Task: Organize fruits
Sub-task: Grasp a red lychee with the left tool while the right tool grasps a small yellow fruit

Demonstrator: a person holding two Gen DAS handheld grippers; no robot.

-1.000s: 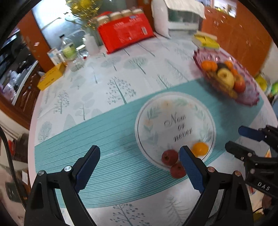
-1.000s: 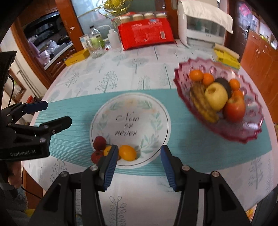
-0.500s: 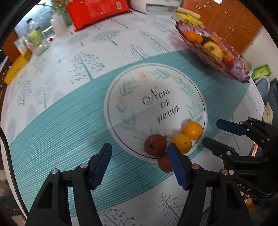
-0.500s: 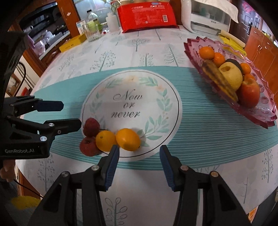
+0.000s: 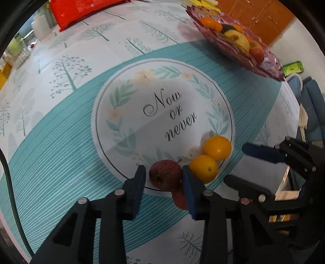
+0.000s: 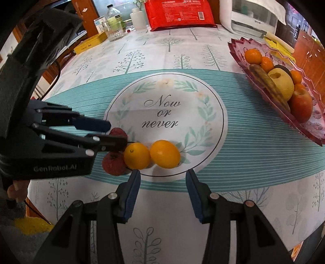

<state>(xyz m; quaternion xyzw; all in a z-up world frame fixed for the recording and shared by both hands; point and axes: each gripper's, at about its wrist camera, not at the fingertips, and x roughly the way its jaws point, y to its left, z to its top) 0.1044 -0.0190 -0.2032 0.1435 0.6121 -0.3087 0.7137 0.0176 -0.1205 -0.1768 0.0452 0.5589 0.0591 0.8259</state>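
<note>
Two dark red fruits and two oranges lie in a cluster at the near edge of the tablecloth's round "Now or never" print [image 5: 162,113]. My left gripper [image 5: 163,172] points steeply down and is shut on the upper red fruit [image 5: 164,177], one blue pad on each side. The second red fruit [image 5: 178,199] lies just under it. In the right wrist view my left gripper [image 6: 117,134] covers most of that held fruit [image 6: 116,131]. My right gripper [image 6: 162,176] stands open just short of the oranges [image 6: 137,155] [image 6: 165,154], nothing between its fingers.
A pink glass fruit bowl [image 6: 304,130] with oranges, apples and a banana stands at the right. Along the table's far side are a red packet [image 6: 178,12], bottles, a glass [image 6: 114,30] and a yellow box [image 6: 89,43]. A hand [image 6: 17,188] grips the left tool.
My left gripper came down over the fruit cluster and its jaws closed from wide open onto the upper red fruit. My right gripper sank a little toward the oranges.
</note>
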